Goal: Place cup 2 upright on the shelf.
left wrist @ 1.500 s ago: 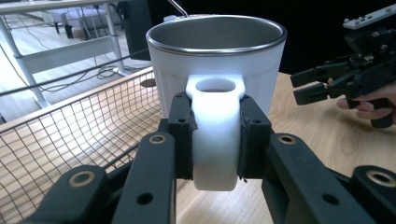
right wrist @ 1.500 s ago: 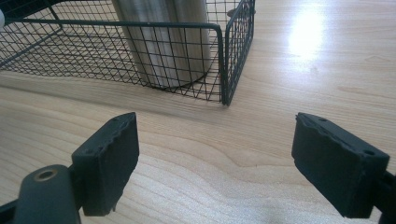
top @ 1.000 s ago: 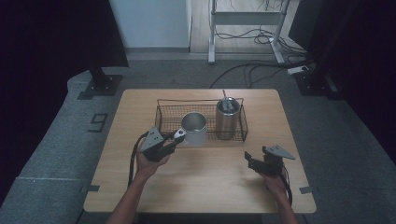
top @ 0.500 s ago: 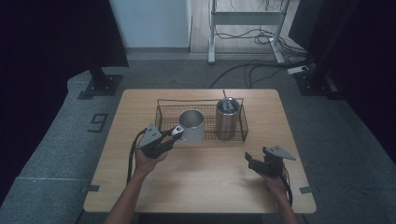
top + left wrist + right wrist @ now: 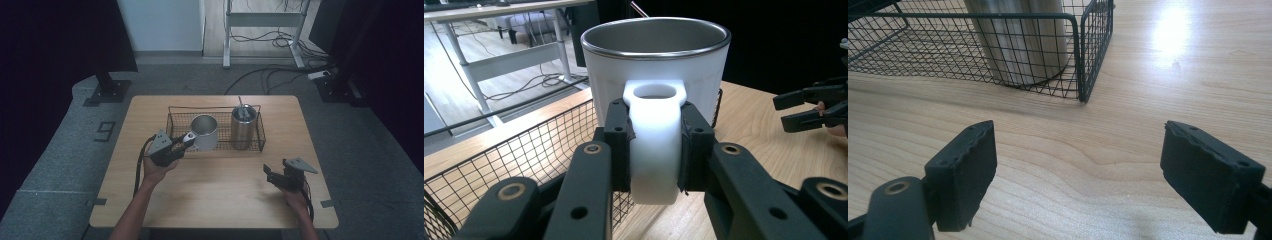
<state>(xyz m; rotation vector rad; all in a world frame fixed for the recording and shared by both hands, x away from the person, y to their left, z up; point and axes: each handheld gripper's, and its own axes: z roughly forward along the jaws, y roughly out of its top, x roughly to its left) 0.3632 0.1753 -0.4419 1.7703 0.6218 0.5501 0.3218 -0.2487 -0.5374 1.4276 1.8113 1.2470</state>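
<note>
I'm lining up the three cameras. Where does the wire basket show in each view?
High view: wire basket on the middle of the table, toward the far edge.
Left gripper view: lower left, beside the fingers clamping the white mug.
Right gripper view: top left, steel tumbler inside.
Shared landmark: the wooden table.

Glossy white mug (image 5: 659, 80) with metal lining; black wire basket (image 5: 175, 120); matt wooden table (image 5: 225, 190).

Wire basket (image 5: 172, 116) and steel cup (image 5: 243, 127) are blocking the table's (image 5: 210, 195) far half; near half is lying open.
</note>
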